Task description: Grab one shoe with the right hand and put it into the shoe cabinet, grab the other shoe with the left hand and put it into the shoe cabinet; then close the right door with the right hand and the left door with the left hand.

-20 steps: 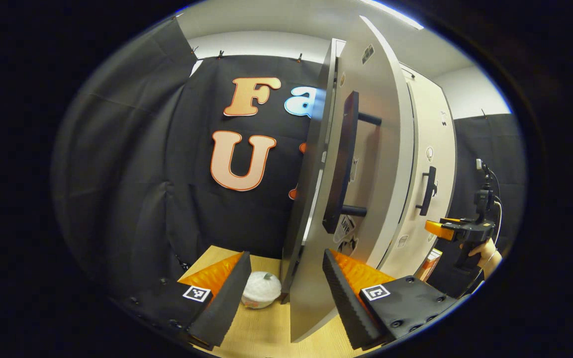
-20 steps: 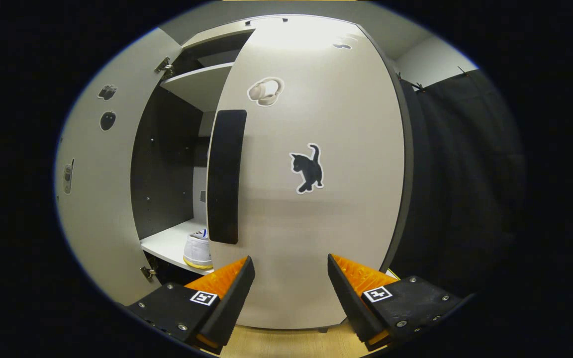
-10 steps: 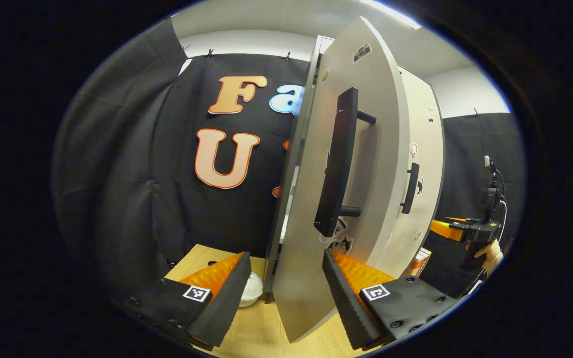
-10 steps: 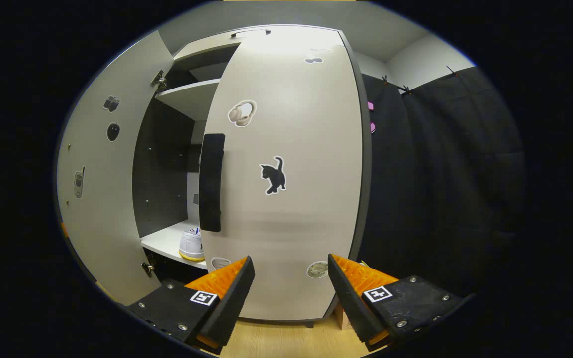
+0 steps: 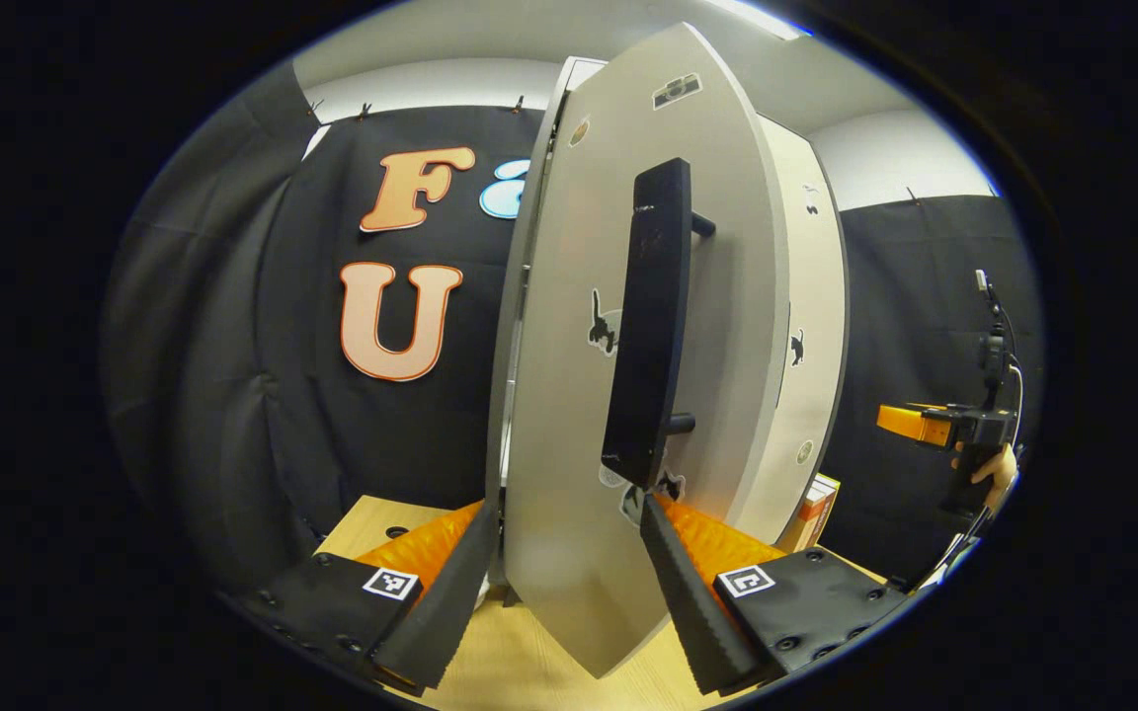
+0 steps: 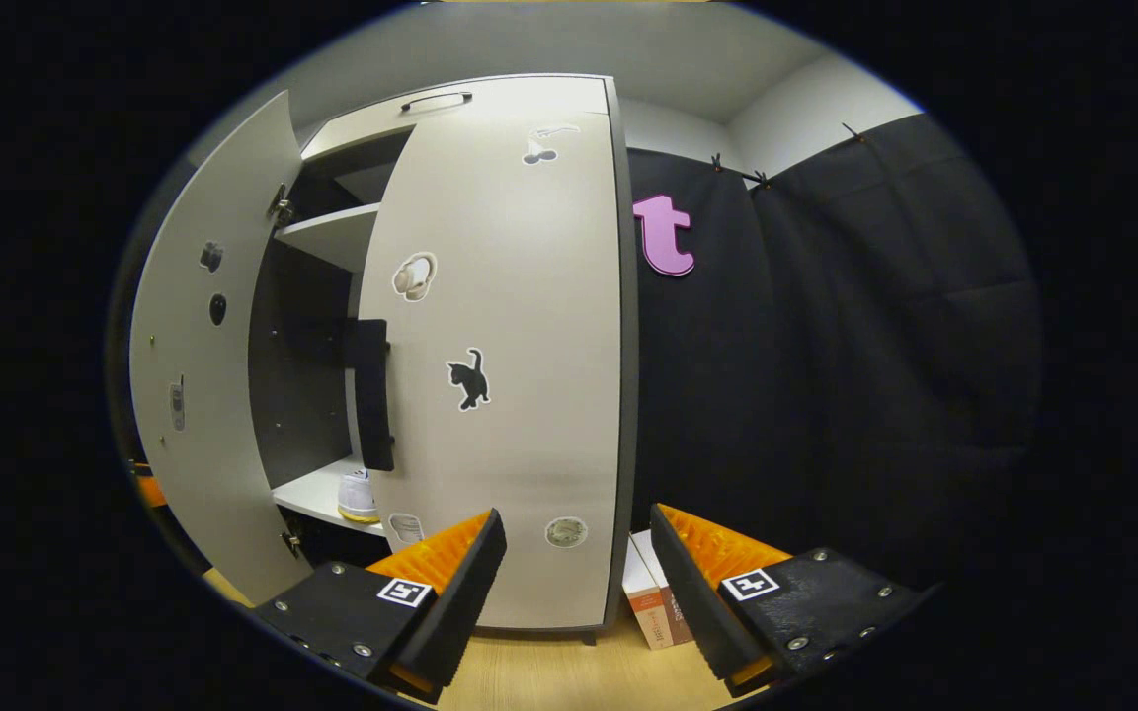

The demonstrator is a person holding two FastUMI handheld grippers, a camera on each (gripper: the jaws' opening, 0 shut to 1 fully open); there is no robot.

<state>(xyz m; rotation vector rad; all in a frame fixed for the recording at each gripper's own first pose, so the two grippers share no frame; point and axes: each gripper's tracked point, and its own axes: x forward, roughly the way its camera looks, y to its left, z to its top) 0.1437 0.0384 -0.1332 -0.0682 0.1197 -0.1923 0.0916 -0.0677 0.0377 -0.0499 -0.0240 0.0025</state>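
Note:
The left door (image 5: 564,415) of the pale shoe cabinet (image 6: 460,99) stands partly open right in front of my left gripper (image 5: 564,583). That gripper is open, and the door's lower part sits between its fingers. The door's black handle (image 5: 648,326) rises just above them. My right gripper (image 6: 574,583) is open and holds nothing, a short way back from the right door (image 6: 520,395), which lies flat against the cabinet. Through the gap between the doors a white shoe (image 6: 359,494) rests on the lower shelf. The right gripper (image 5: 925,425) and the hand (image 5: 994,469) holding it appear far right.
A small orange and white box (image 6: 653,602) stands on the wooden floor (image 6: 549,671) by the cabinet's right corner. The left door (image 6: 199,395) juts out towards the left. Black cloth walls close in behind and to the right.
The left door has swung further towards the cabinet with my left gripper following it. My right gripper has drawn back and turned right, away from the right door.

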